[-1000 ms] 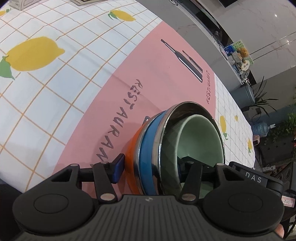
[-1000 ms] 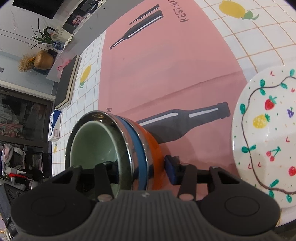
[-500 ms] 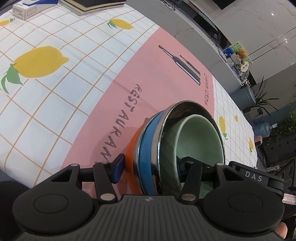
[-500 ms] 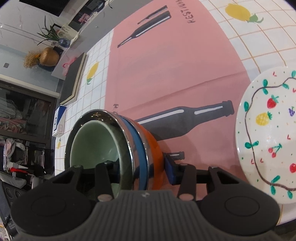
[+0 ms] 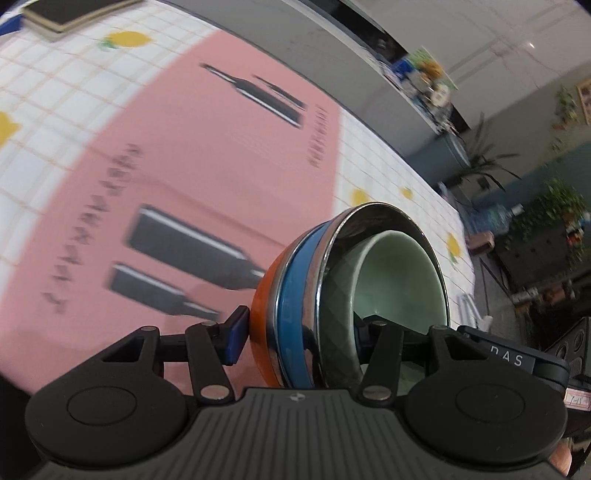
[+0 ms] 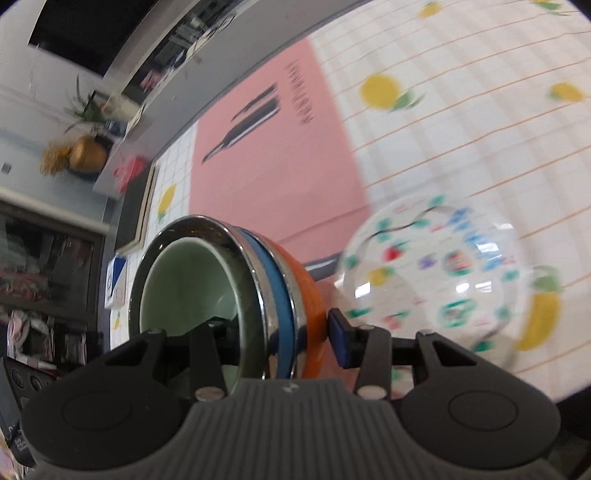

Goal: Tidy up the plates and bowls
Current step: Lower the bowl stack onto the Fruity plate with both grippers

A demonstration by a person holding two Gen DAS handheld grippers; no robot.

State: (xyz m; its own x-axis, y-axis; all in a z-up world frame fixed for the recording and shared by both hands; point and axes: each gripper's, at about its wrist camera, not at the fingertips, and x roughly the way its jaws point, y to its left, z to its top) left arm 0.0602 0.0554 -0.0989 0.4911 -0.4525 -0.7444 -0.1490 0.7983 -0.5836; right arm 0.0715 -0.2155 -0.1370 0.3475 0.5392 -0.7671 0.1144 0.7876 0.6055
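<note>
A nested stack of bowls (image 5: 295,295) is held between both grippers: orange outermost, then blue, a steel bowl, and a pale green bowl (image 5: 399,273) inside. My left gripper (image 5: 299,332) is shut on the stack's rim, one finger outside on the orange bowl, one inside the green bowl. My right gripper (image 6: 273,332) is shut on the opposite rim of the same stack (image 6: 280,295) the same way. The stack hangs above the pink placemat (image 5: 177,155). A white plate with fruit drawings (image 6: 443,280) lies on the table just right of the stack, blurred.
The table has a lemon-and-grid tablecloth (image 6: 461,118). A dark notebook (image 5: 70,14) lies at the far left corner. A black book (image 6: 133,206) lies near the table's far edge. A counter and plants stand beyond the table.
Both grippers have lifted the bowl stack off the placemat and carried it toward the fruit plate. The table now sits lower and farther away, blurred by motion.
</note>
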